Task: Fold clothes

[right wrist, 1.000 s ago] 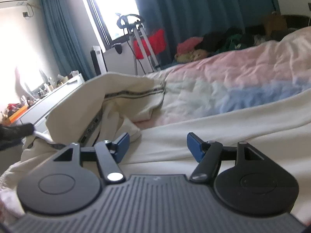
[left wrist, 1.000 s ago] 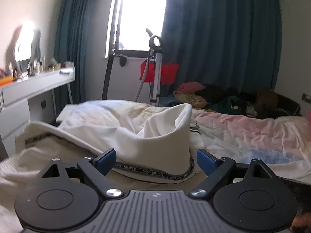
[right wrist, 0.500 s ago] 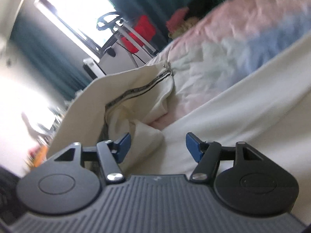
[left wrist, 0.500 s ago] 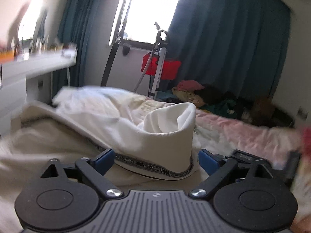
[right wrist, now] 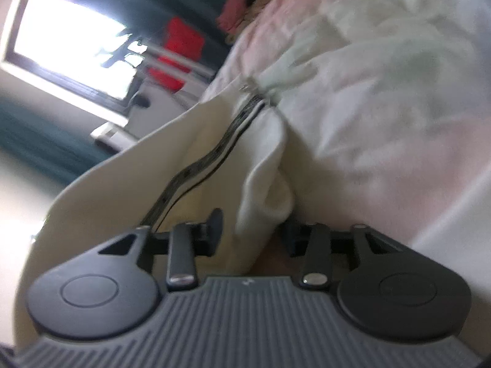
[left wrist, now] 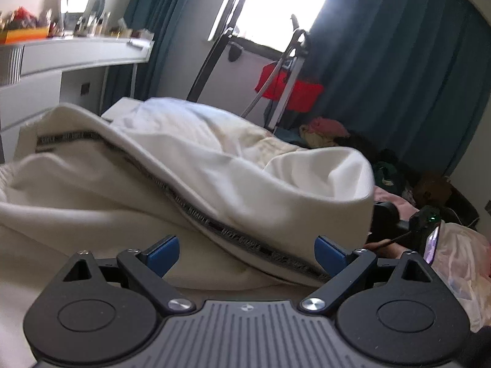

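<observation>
A cream zip-up garment (left wrist: 190, 165) with a lettered black zipper tape lies rumpled on the bed. My left gripper (left wrist: 247, 253) is open, low over it, with the zipper edge (left wrist: 254, 245) running between its blue fingertips. The right wrist view is tilted and blurred: my right gripper (right wrist: 251, 230) is open, and a bunched fold of the garment (right wrist: 267, 190) sits between its fingers. The zipper tape (right wrist: 208, 159) runs up and away from it. The right gripper body shows at the far right of the left wrist view (left wrist: 420, 224).
A pastel pink and blue duvet (right wrist: 383, 92) covers the bed. A white desk (left wrist: 67, 58) with clutter stands at left. A red bag on a metal stand (left wrist: 288, 89) and a clothes pile (left wrist: 325, 128) sit by dark blue curtains (left wrist: 383, 70).
The right gripper has rolled sideways and pushed down into the garment, so a fold now lies between its fingers. The left gripper has moved closer and lower toward the zipper edge.
</observation>
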`<state>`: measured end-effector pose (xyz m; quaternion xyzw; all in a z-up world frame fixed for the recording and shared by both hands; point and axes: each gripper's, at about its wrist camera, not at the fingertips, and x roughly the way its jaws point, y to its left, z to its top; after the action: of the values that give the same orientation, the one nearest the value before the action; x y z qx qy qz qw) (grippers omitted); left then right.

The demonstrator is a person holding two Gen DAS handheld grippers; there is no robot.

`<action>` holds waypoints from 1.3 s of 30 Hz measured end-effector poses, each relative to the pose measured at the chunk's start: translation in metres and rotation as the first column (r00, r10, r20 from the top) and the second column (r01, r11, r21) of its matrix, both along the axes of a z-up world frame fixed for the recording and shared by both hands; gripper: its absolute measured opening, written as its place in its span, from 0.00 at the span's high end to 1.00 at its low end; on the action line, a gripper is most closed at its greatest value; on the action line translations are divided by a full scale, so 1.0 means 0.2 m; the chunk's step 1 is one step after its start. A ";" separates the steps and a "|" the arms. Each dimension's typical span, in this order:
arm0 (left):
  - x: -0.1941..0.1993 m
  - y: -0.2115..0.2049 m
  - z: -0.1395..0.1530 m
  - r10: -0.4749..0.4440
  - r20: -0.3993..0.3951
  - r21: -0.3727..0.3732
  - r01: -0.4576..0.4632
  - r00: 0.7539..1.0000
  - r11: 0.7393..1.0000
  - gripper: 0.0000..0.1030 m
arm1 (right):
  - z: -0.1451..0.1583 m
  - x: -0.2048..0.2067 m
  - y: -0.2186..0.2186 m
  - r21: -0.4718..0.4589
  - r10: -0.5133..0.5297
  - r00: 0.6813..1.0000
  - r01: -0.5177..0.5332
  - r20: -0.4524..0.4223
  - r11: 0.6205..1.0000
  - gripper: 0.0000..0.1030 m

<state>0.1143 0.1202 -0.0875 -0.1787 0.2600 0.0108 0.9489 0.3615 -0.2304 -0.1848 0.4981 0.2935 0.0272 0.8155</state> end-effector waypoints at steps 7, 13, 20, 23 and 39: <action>0.05 0.04 -0.09 0.024 -0.041 -0.037 -0.026 0.999 0.999 0.07 | 0.19 0.00 -0.11 -0.164 -0.053 0.995 0.066 0.087 0.984 0.90; 0.02 -0.01 -0.07 -0.008 -0.032 -0.022 0.008 0.999 1.000 0.07 | 0.45 -0.08 -0.61 -0.286 -0.185 0.971 0.223 0.155 0.932 0.90; 0.01 -0.02 -0.05 0.004 -0.013 -0.002 -0.004 1.000 1.000 0.07 | 0.66 -0.15 -1.27 -0.417 -0.369 0.916 0.399 0.155 0.816 0.90; 0.02 -0.02 -0.05 0.014 -0.017 -0.007 -0.014 1.000 1.000 0.07 | 0.78 -0.05 -1.37 -0.455 -0.368 0.917 0.396 0.153 0.797 0.90; 0.07 -0.14 -0.11 -0.032 -0.068 0.138 0.041 0.997 0.990 0.07 | 0.50 -0.29 -1.77 -0.492 -0.448 0.888 0.439 0.106 0.752 0.90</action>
<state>0.1280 0.0922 -0.1087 -0.1070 0.2927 0.0175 0.9500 0.3031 -0.5853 -0.0841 0.3235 0.1713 -0.2487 0.8968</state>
